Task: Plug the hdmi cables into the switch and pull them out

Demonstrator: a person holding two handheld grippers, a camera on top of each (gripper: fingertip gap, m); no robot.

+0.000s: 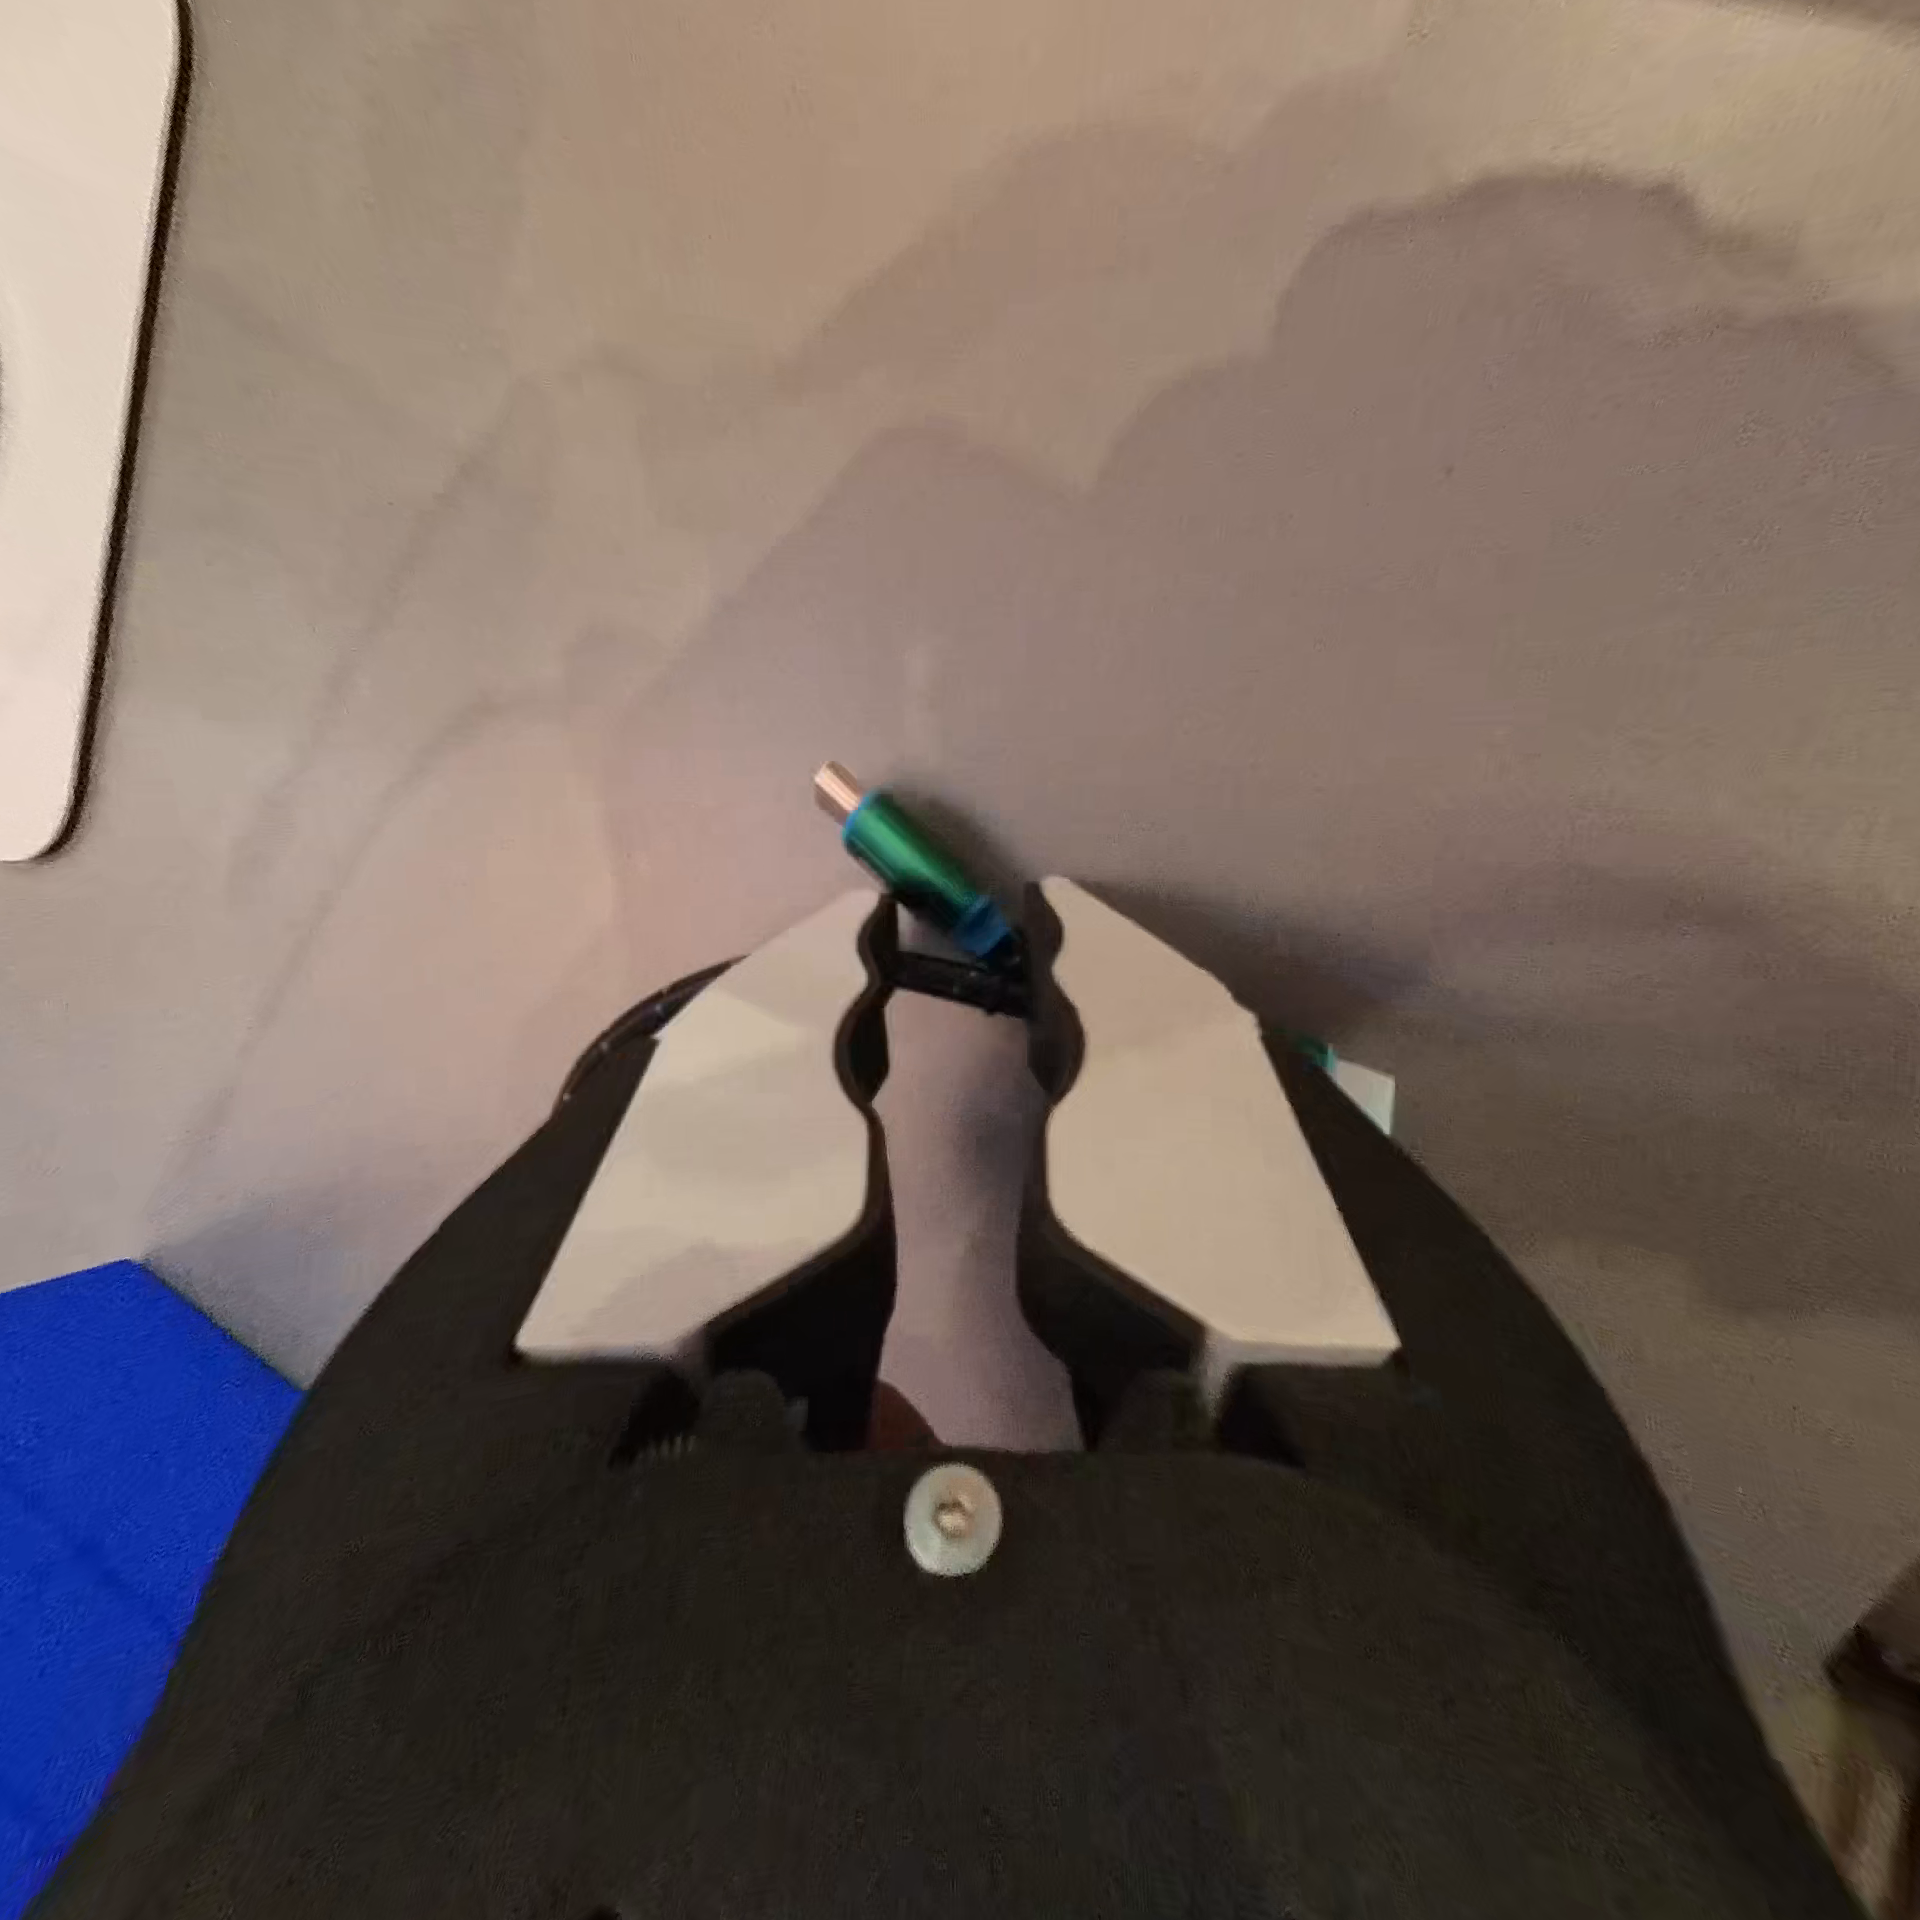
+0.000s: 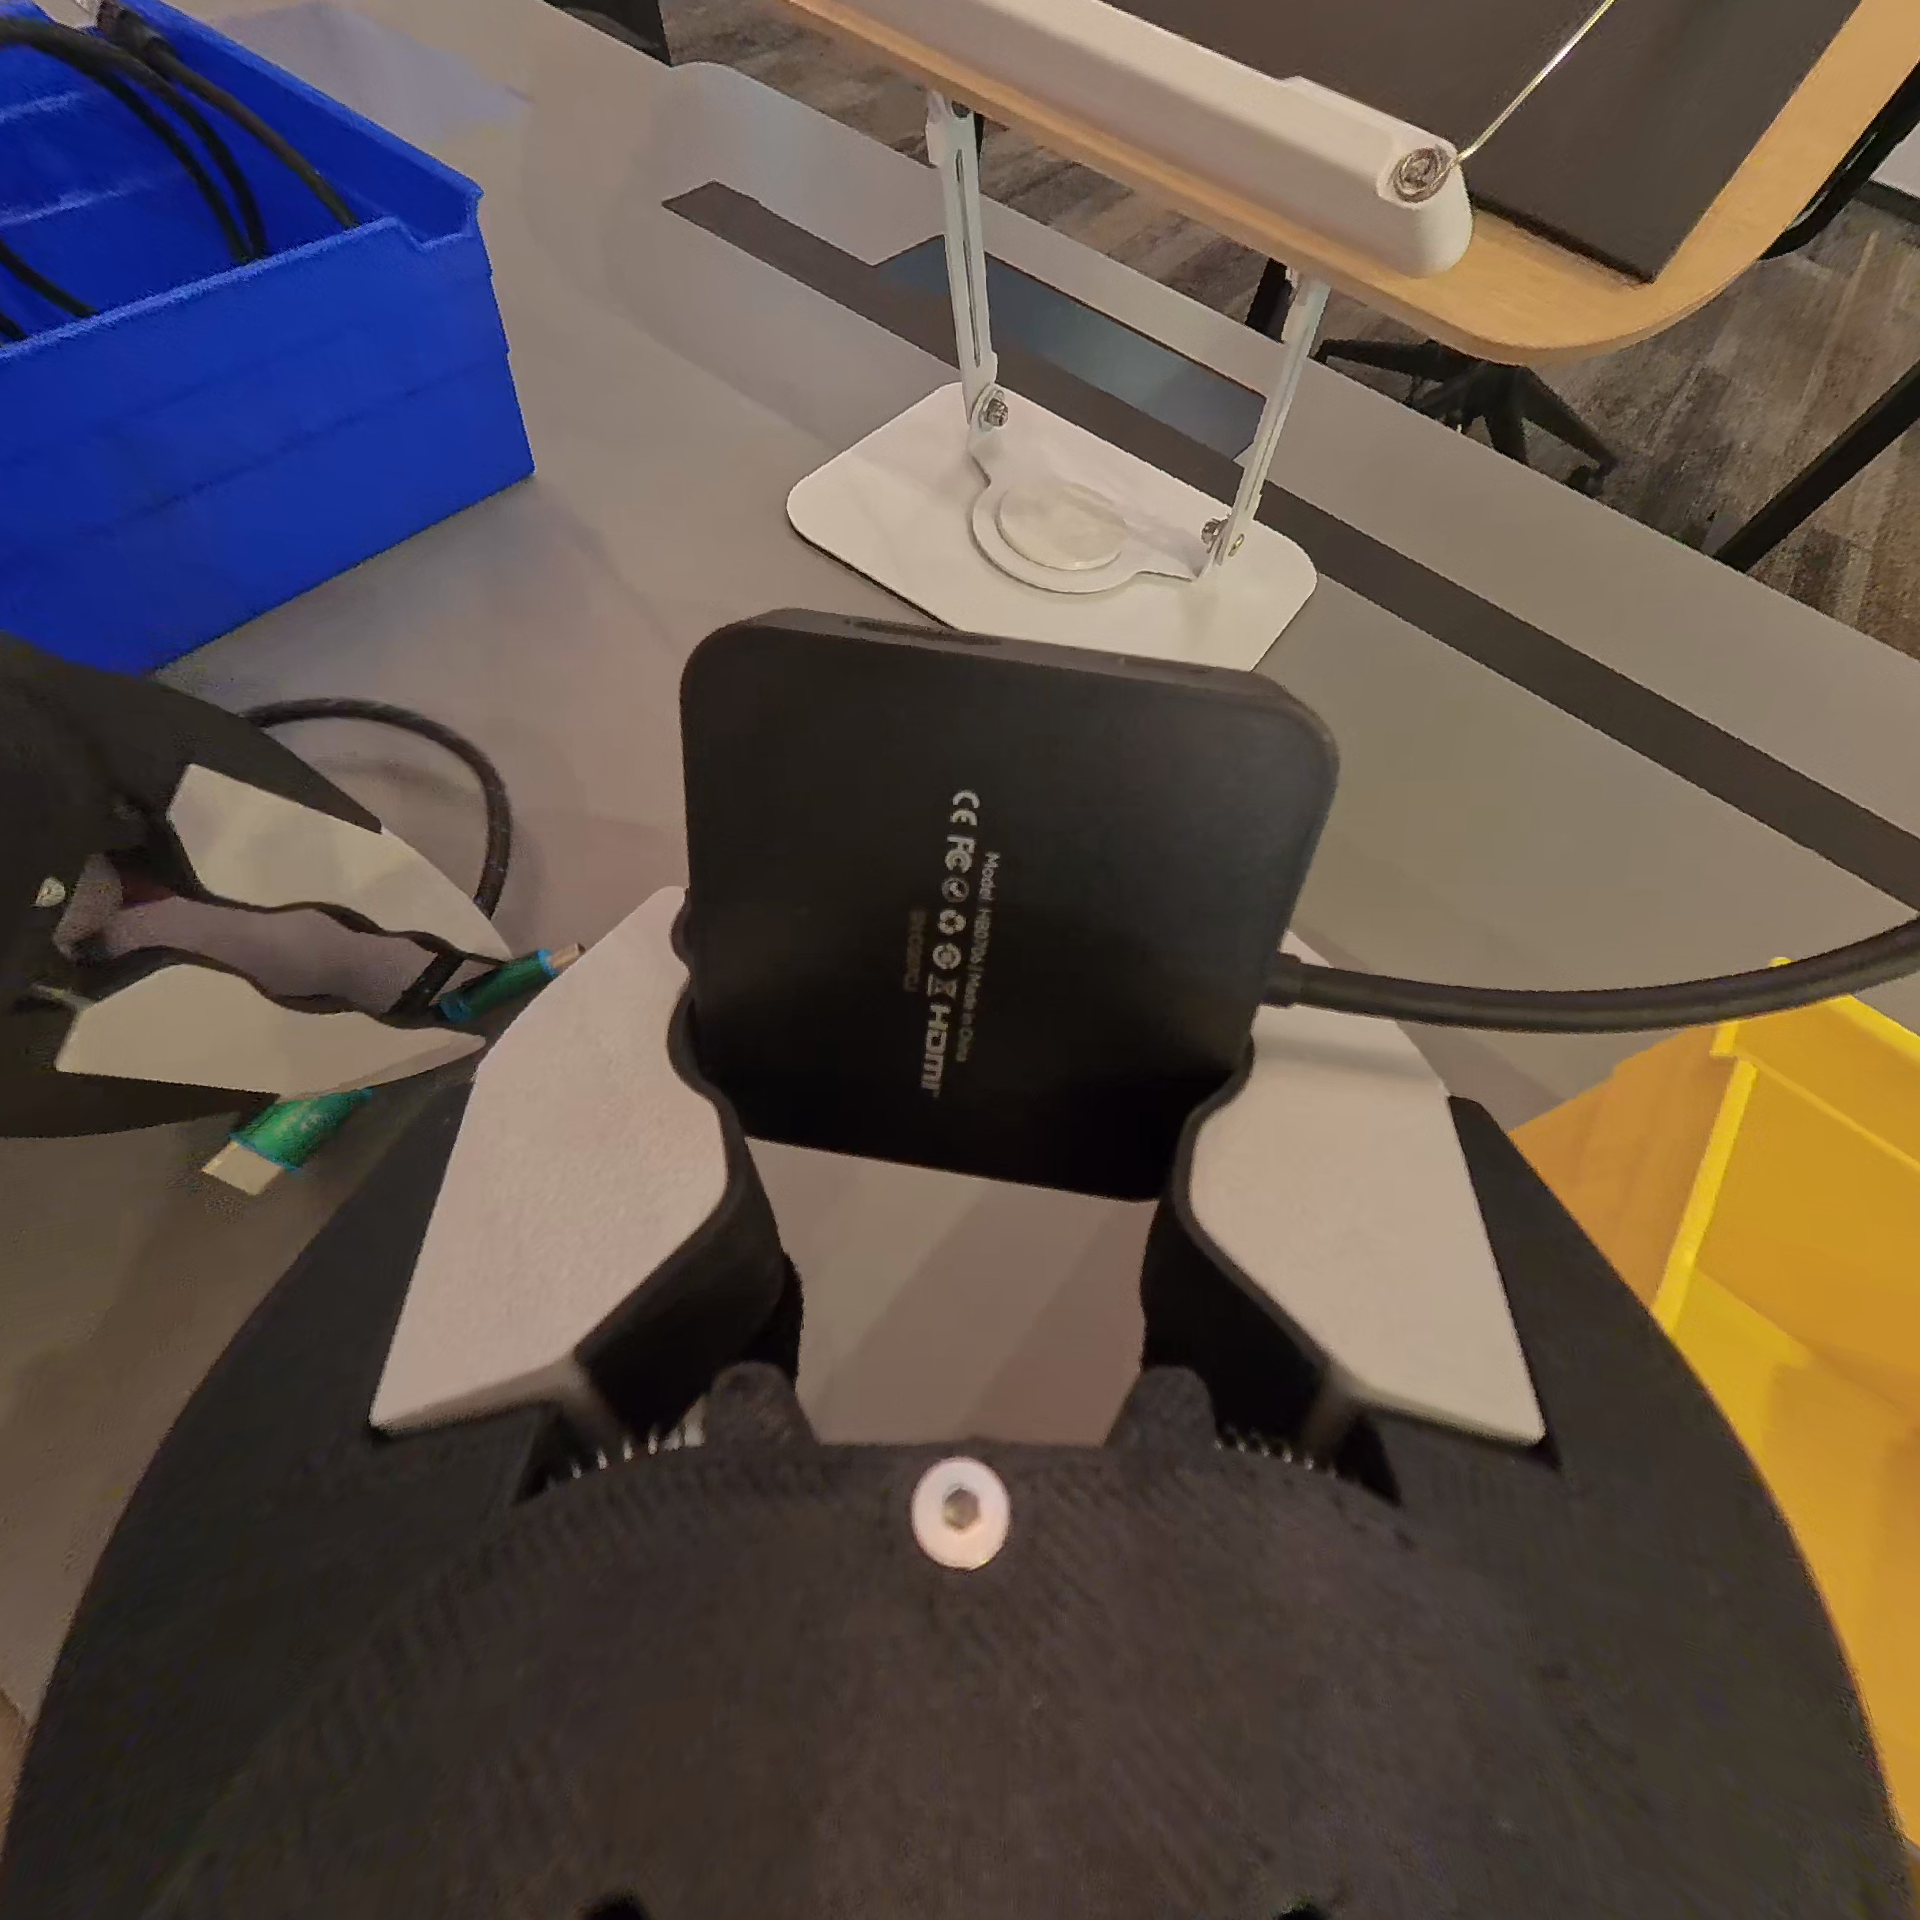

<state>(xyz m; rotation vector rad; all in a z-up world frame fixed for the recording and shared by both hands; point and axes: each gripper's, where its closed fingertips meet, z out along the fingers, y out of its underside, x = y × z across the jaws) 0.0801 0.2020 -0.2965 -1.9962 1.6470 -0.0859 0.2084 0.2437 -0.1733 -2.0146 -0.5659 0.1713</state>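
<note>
Early stage imo: no plug in the switch (image 2: 997,914) yet, I see its ports bare at the far edge. My right gripper (image 2: 966,1039) has fingers clamped on switch sides, held up off the surface (image 2: 644,499). Left gripper (image 1: 956,935) pinches the green plug (image 1: 904,847) at its cable end, tip sticking out past the fingers, just left of switch. 2nd green plug (image 2: 286,1132) lies loose on the surface. Plug-in + pull-out both left.

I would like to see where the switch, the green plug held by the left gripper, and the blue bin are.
switch (image 2: 997,894): right wrist view, on its black flat face.
green plug (image 1: 906,852): left wrist view, on its green metal shell.
blue bin (image 2: 260,416): right wrist view, on its outer front wall.
</note>
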